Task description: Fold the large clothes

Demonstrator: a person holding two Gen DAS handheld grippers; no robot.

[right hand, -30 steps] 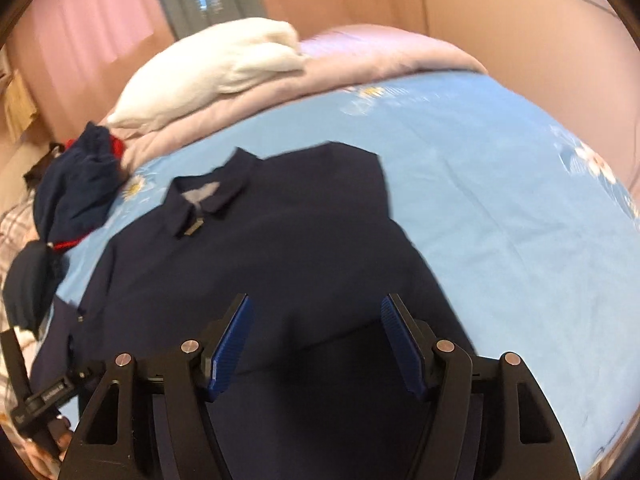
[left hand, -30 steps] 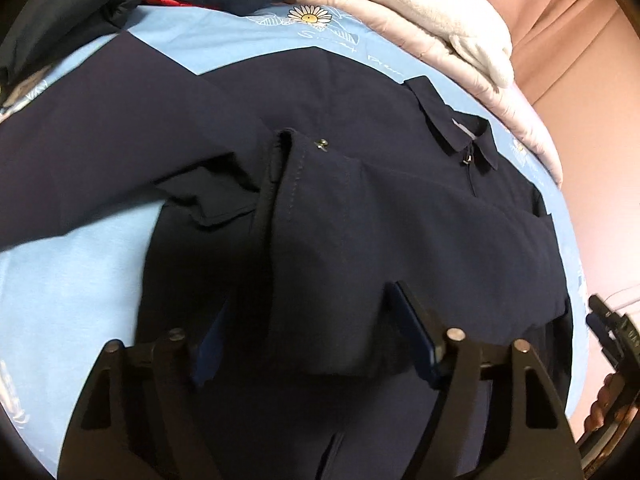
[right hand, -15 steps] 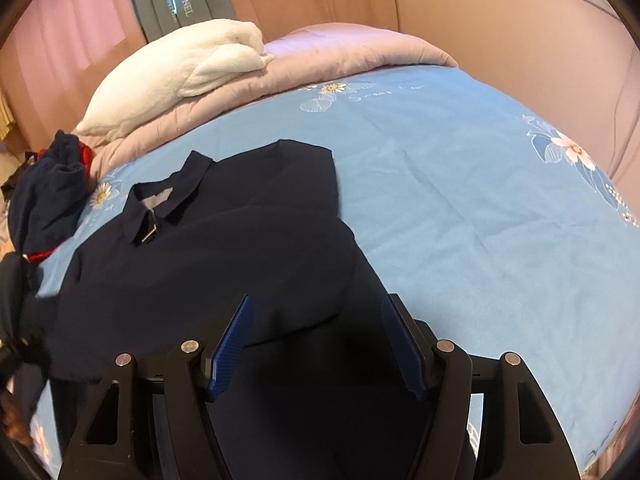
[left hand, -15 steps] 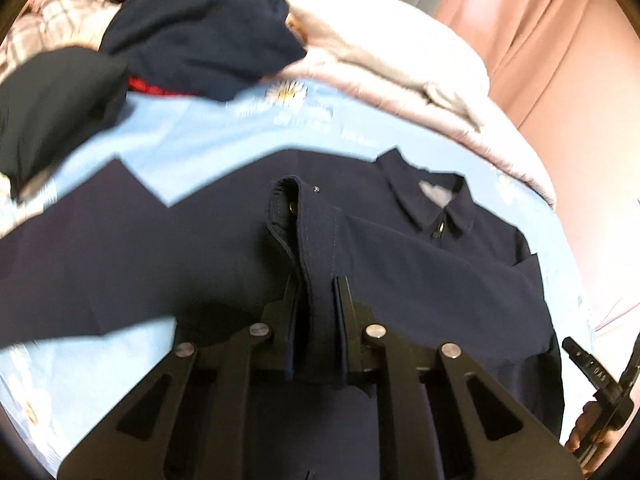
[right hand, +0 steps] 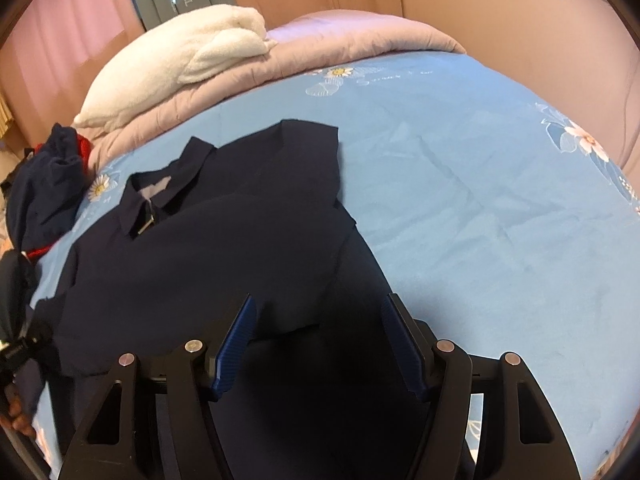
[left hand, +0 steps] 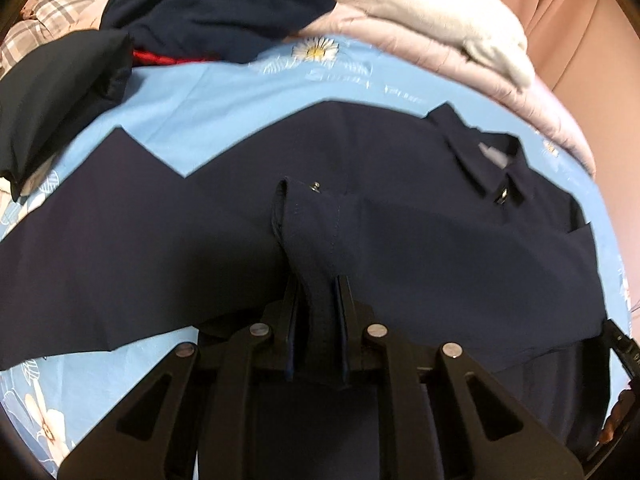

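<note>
- My left tongs (left hand: 318, 300) are pinching the cuff (left hand: 312, 216) of the jacket's sleeve; the cloth runs up between the pads.
- My right tongs (right hand: 316, 340) stand spread and hold nothing, with dark cloth lying under the gap between the jaws.
- The jacket (right hand: 208, 248) lies flat on the bed (right hand: 500, 208), collar (right hand: 168, 196) toward the head end, body on the left half of the sheet.
- It looks like a soft, thin weave: light to lift, limp, likely to sag and drag from a single pinch. The stitched cuff is the firmer part, so I judge it a good hold; hems and shoulder seams should serve equally.
- The snap (left hand: 316, 187) near the cuff could catch on the cloth beneath.
- Room: the right half of the sheet is bare blue, wide open for sweeping a sleeve across.
- Tighter at the head end, where a quilt (right hand: 360, 40) and a white blanket (right hand: 180, 52) sit, and at the far left corner, where other dark clothes (left hand: 216, 8) are heaped just beside the spread sleeve.
</note>
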